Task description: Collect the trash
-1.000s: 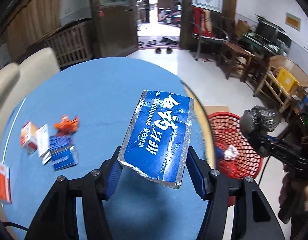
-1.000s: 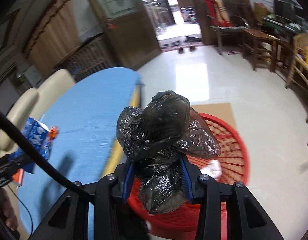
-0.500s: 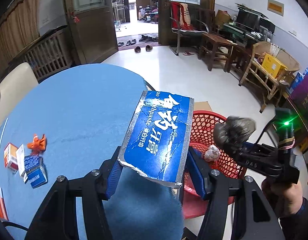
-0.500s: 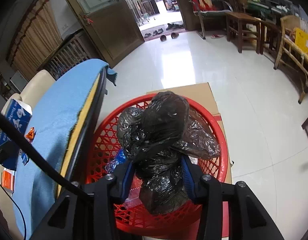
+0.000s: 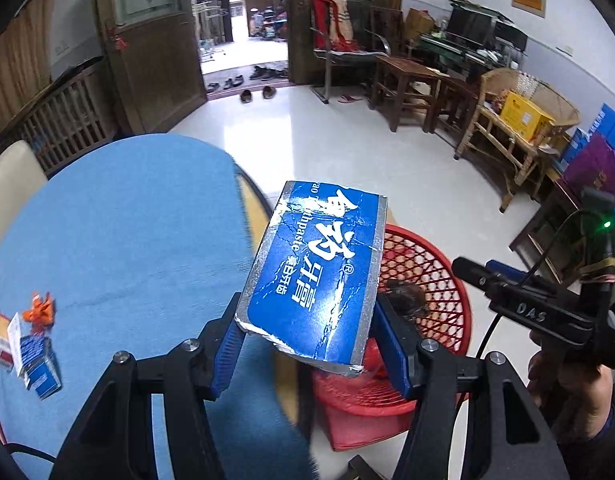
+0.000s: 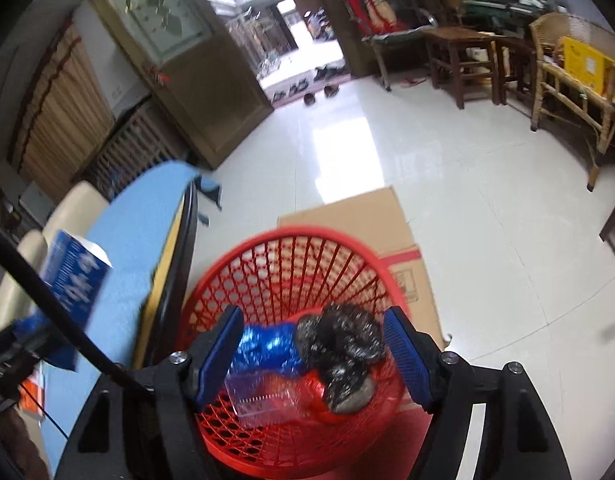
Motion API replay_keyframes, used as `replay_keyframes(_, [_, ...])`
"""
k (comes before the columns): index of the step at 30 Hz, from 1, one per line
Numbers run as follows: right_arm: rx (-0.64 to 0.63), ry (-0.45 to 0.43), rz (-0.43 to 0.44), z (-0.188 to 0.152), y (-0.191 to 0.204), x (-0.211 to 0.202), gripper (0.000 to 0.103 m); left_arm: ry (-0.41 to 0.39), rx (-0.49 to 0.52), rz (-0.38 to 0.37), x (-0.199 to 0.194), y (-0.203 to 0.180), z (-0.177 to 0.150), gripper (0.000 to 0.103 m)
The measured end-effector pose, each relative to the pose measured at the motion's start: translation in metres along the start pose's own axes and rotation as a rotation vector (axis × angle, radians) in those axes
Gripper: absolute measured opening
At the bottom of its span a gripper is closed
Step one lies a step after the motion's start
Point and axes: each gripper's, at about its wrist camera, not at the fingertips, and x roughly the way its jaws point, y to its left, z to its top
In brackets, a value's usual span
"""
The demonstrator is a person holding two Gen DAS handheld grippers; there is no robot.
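The left gripper (image 5: 307, 344) squeezes a blue toothpaste box (image 5: 315, 276) over the blue table's (image 5: 119, 240) edge. The right gripper (image 6: 313, 350) has just been opening, nothing between its jaws. The black bag (image 6: 343, 344) lies in the red basket (image 6: 291, 264) below. Small boxes (image 5: 23, 352) sit on the table.

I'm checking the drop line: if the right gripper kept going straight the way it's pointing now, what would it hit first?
Probably the black plastic bag lying in the red basket. The right gripper, jaws just opened and empty, points down into it. Depth is hard to judge.
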Motion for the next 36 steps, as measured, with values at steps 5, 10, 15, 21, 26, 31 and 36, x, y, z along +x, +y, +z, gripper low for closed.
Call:
replay_keyframes(5, [0.054,-0.064,-0.010,0.010,-0.014,-0.021,0.077,0.045,0.046,-0.059,0.018,-0.022,0.006,0.067])
replay_keyframes(10, [0.087,-0.092,-0.022,0.014,-0.025,-0.033,0.077,0.099,0.053,-0.052,0.031,-0.023,0.003,0.072])
replay_keyframes(15, [0.082,-0.091,-0.023,0.011,-0.020,-0.036,0.077,0.058,-0.048,-0.041,0.008,0.021,0.002,0.073])
replay_keyframes(21, [0.036,-0.071,0.009,0.007,0.006,-0.028,0.077,0.015,-0.222,0.080,-0.022,0.107,-0.031,0.078])
replay_keyframes(26, [-0.026,-0.028,0.038,0.002,0.038,-0.015,0.077,0.026,-0.401,0.184,-0.038,0.183,-0.079,0.078])
replay_keyframes(31, [-0.110,0.006,0.081,-0.007,0.087,-0.004,0.077,0.021,-0.536,0.266,-0.050,0.244,-0.120,0.078])
replay_keyframes(36, [-0.182,0.026,0.128,-0.018,0.136,0.000,0.077,0.005,-0.653,0.274,-0.052,0.288,-0.134,0.079])
